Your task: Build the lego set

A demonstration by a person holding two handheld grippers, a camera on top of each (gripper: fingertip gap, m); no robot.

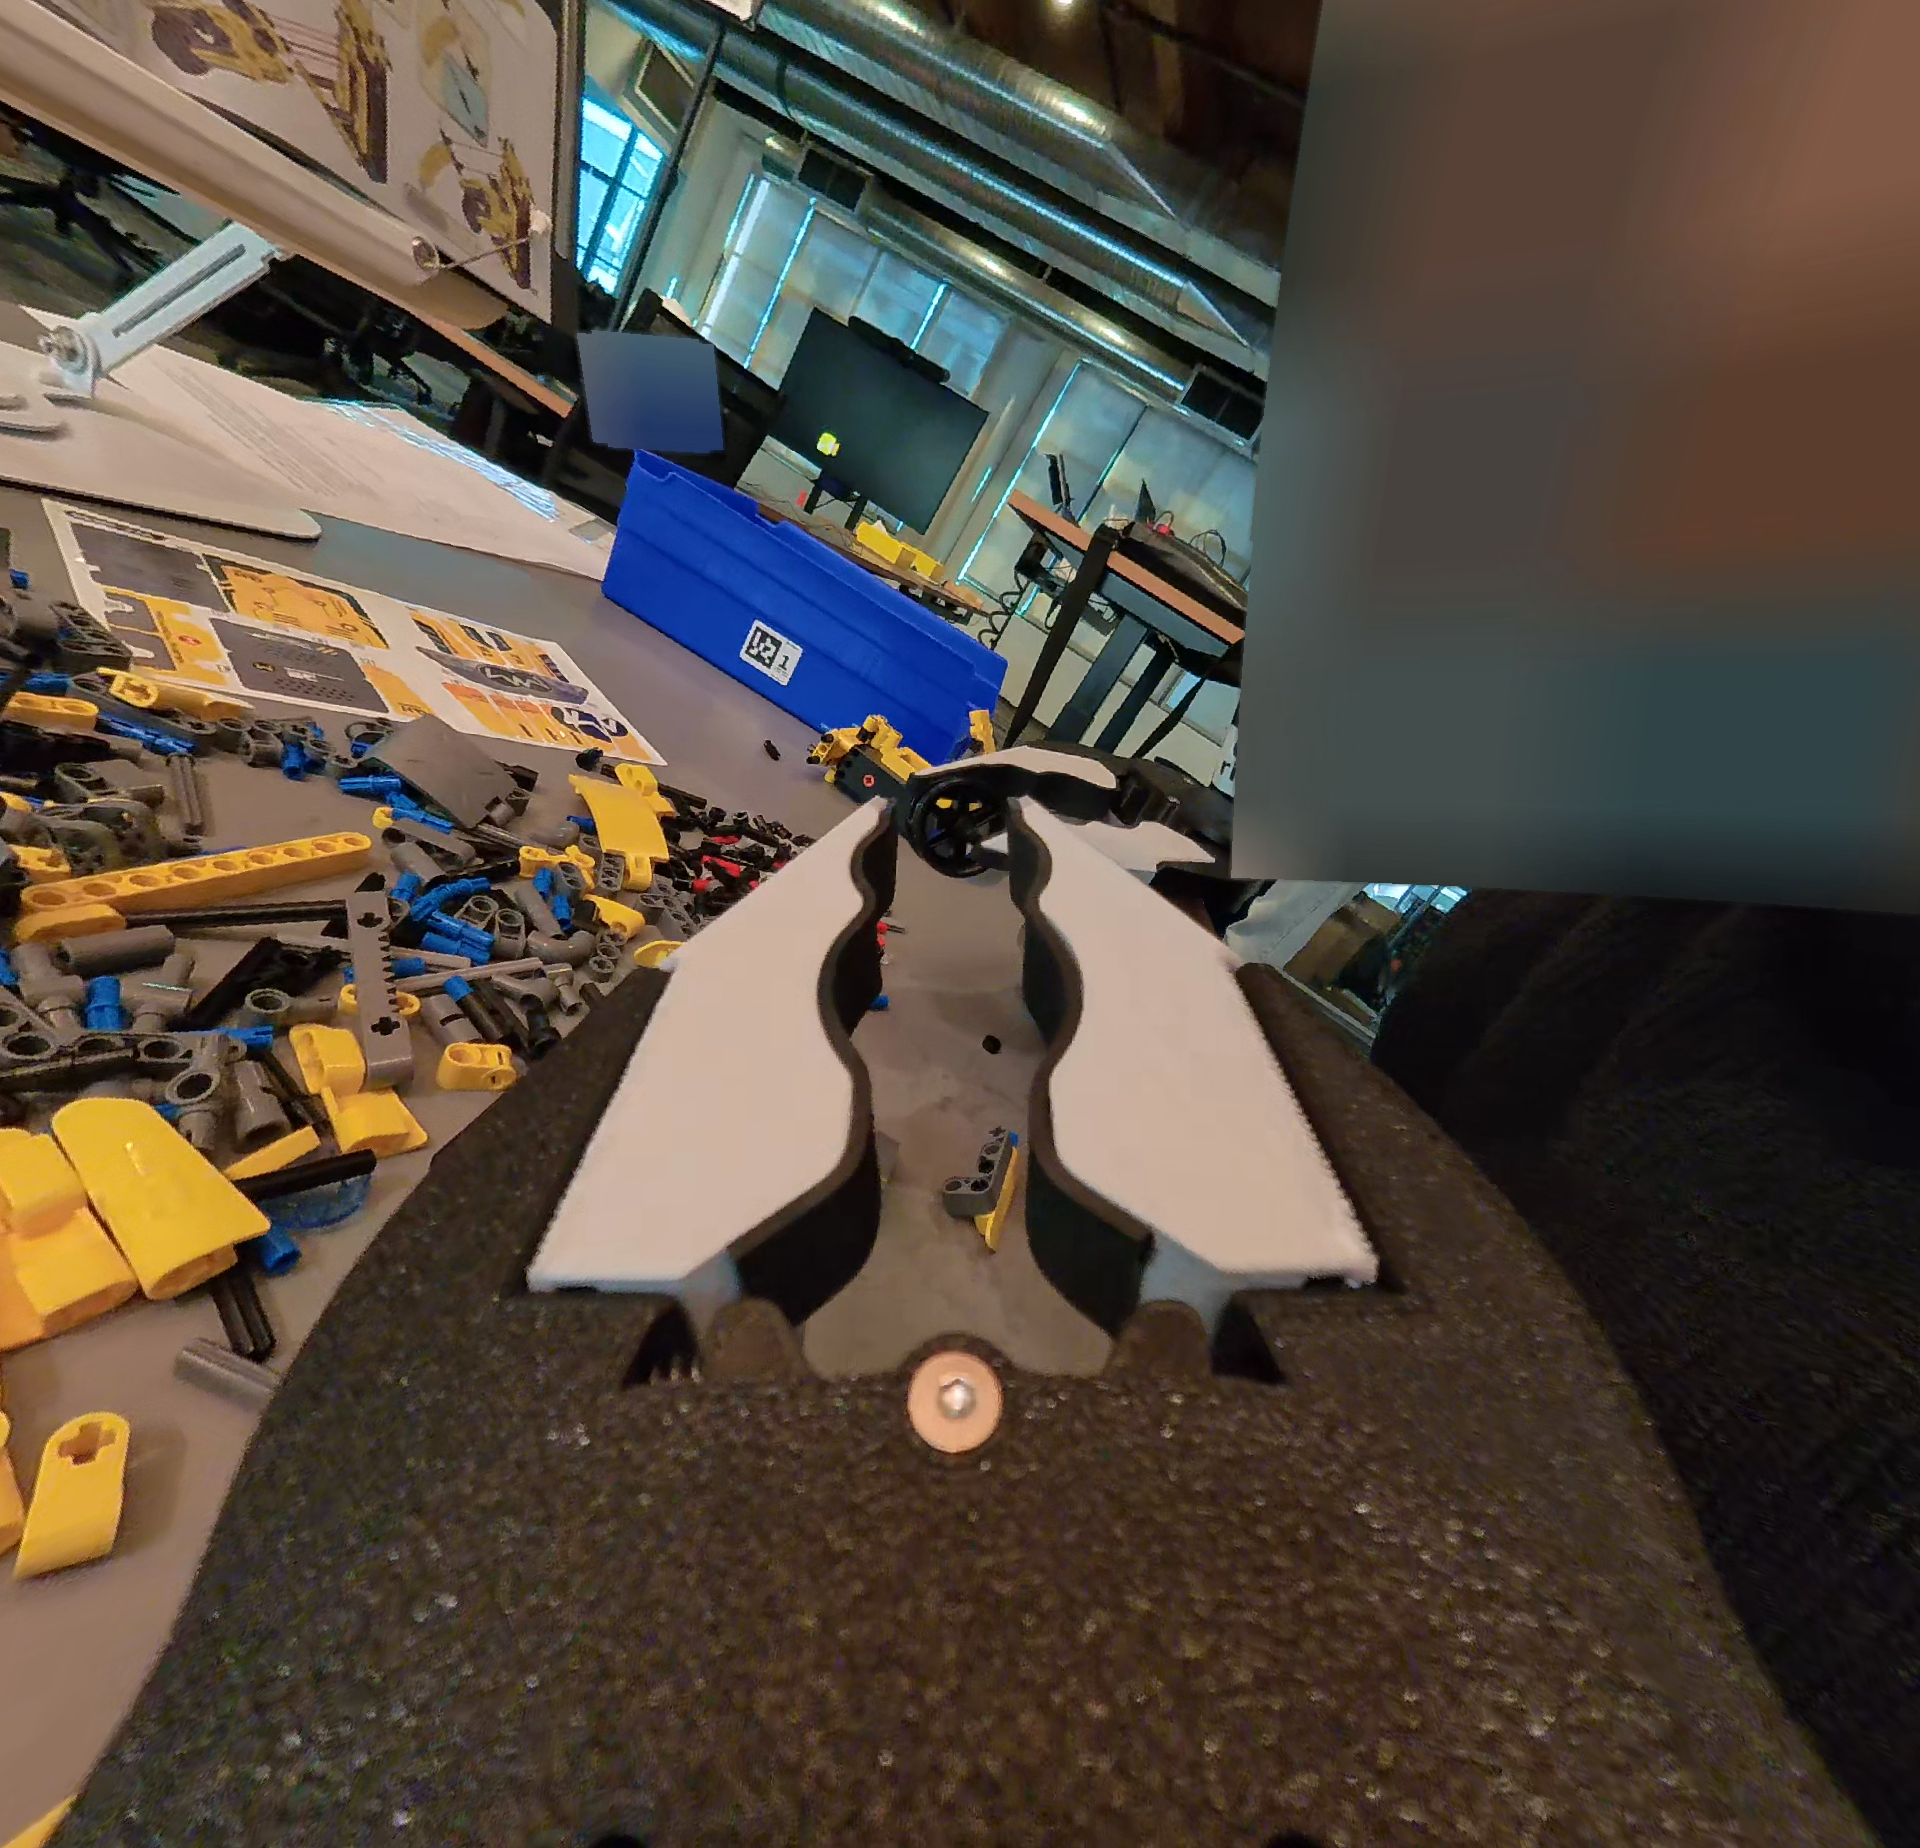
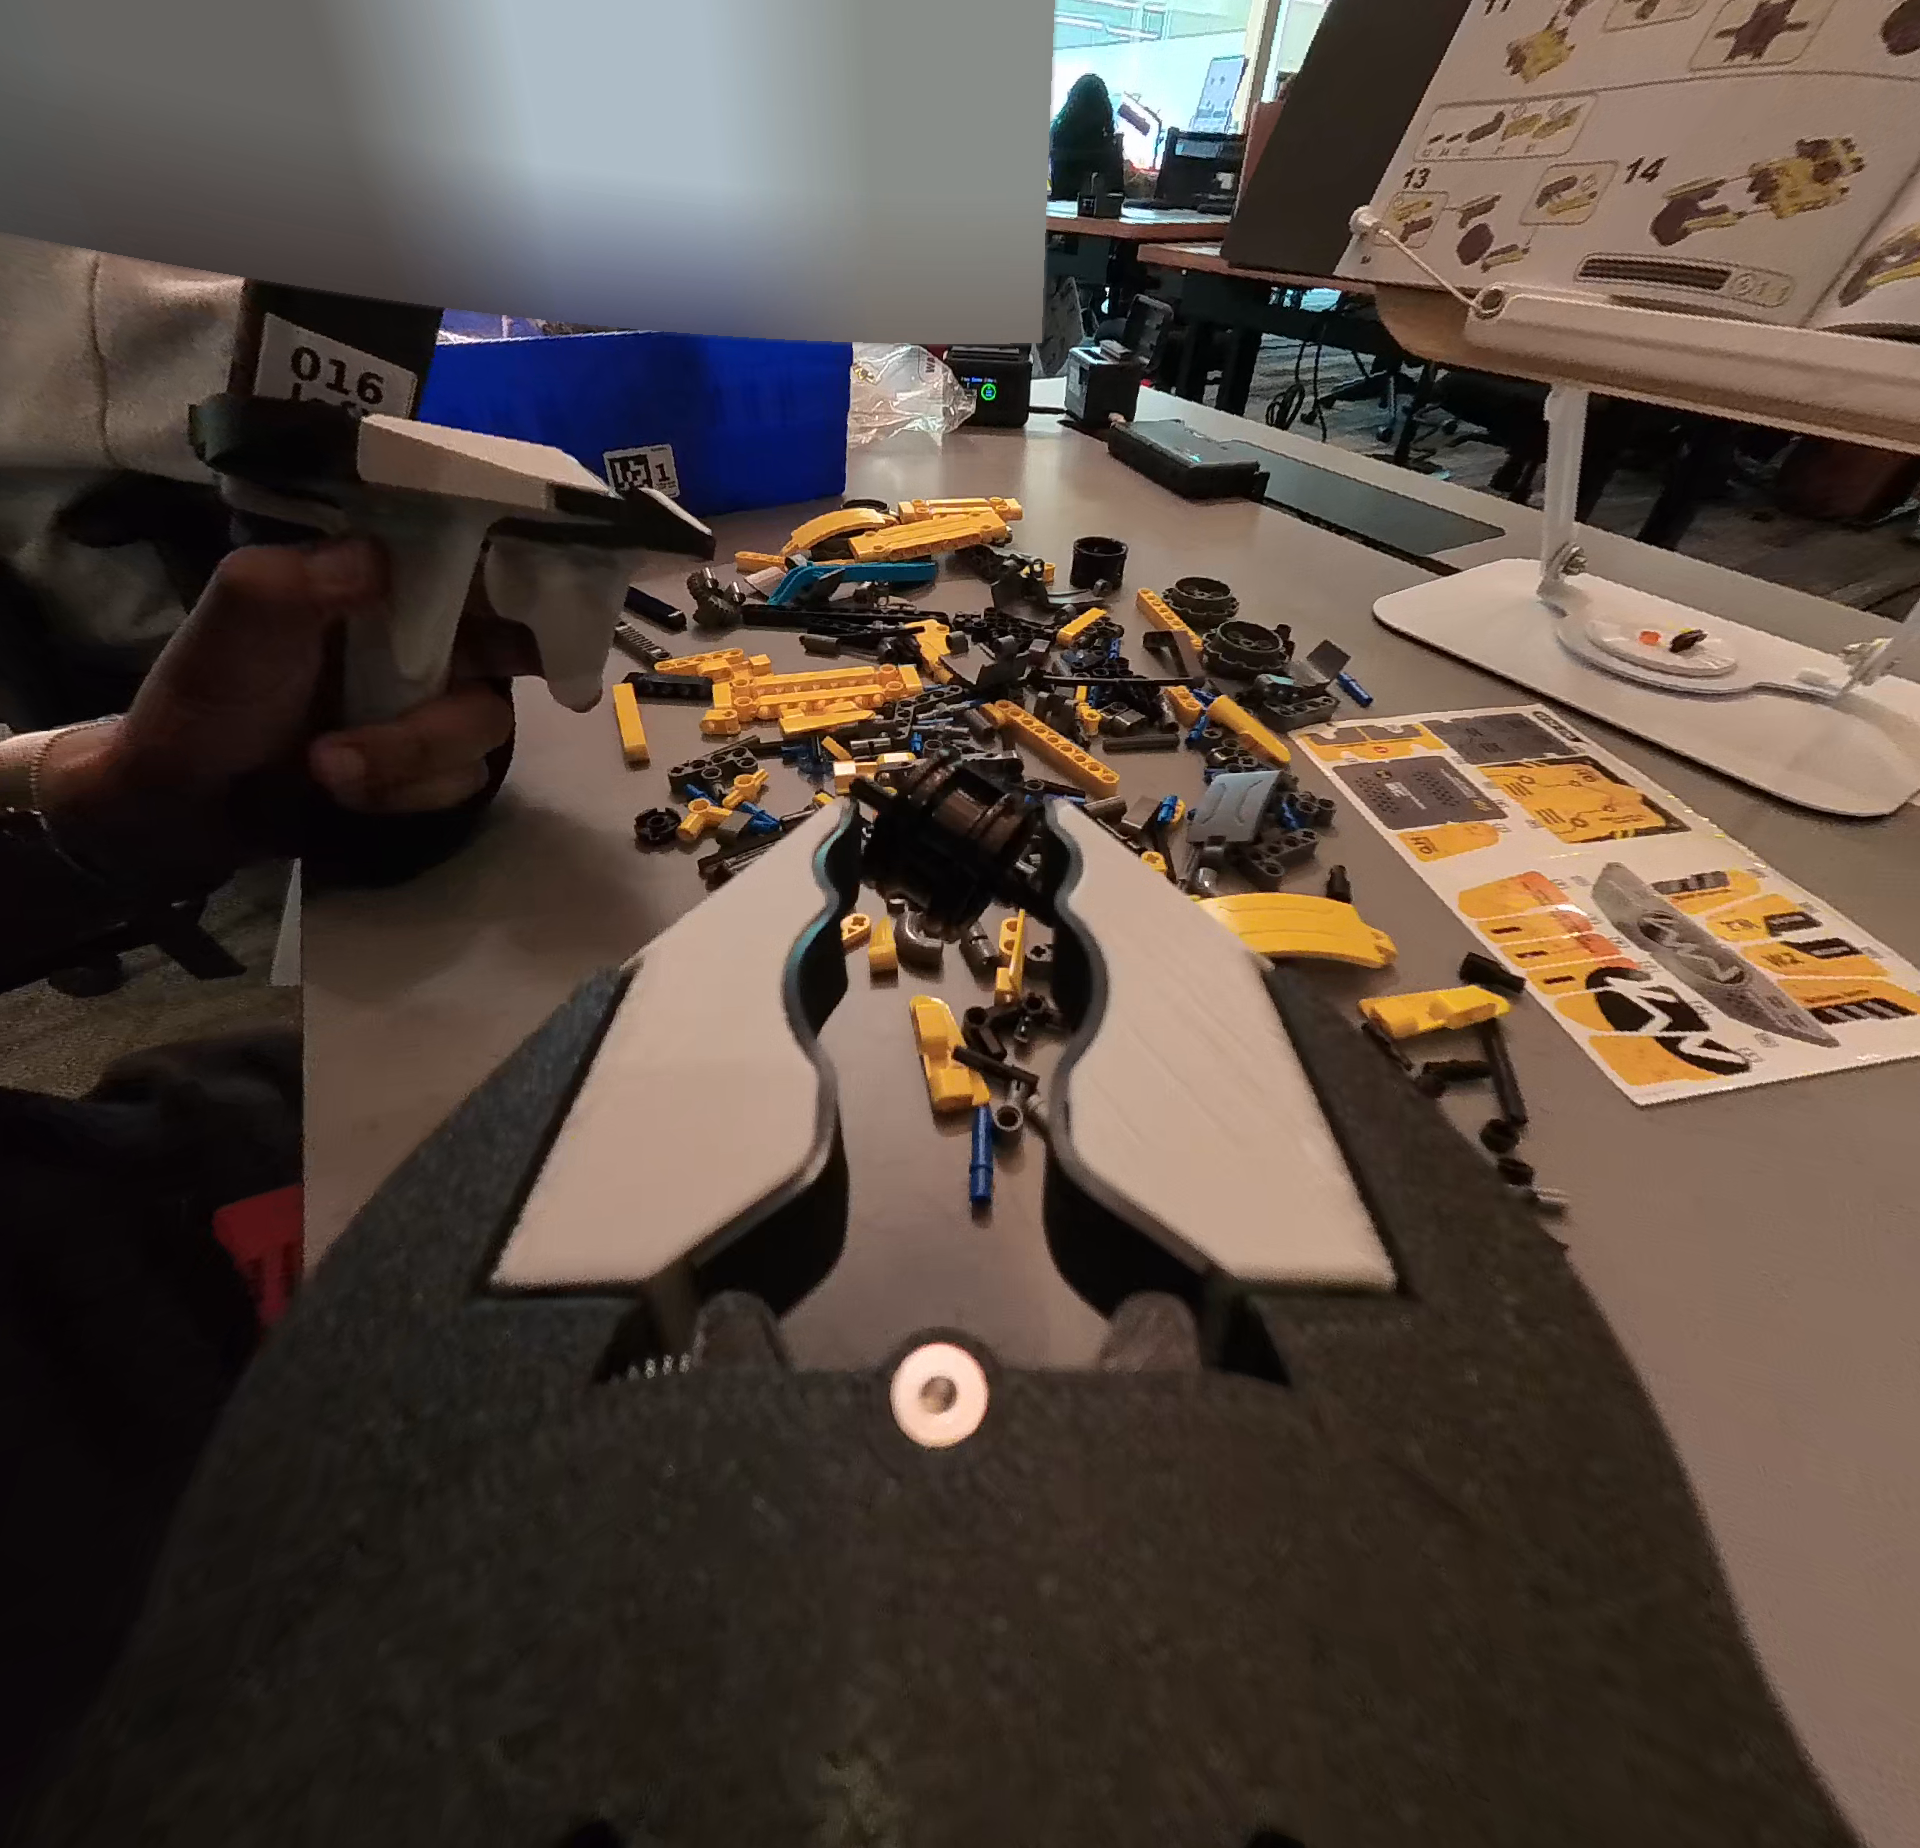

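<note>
Right gripper (image 2: 951, 842) clamped a black wheel assembly (image 2: 951, 837) at its fingertips, above the heap of loose building pieces (image 2: 935, 676) on the grey table (image 2: 1714, 1279). Left gripper (image 1: 951, 832) stood partly open around a black wheel (image 1: 951, 827); grip could not be told. Blue bin (image 1: 790, 614) behind, sticker sheet (image 2: 1579, 894) right.

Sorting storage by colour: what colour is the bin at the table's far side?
Solid blue bin, clearest in the left wrist view.
</note>
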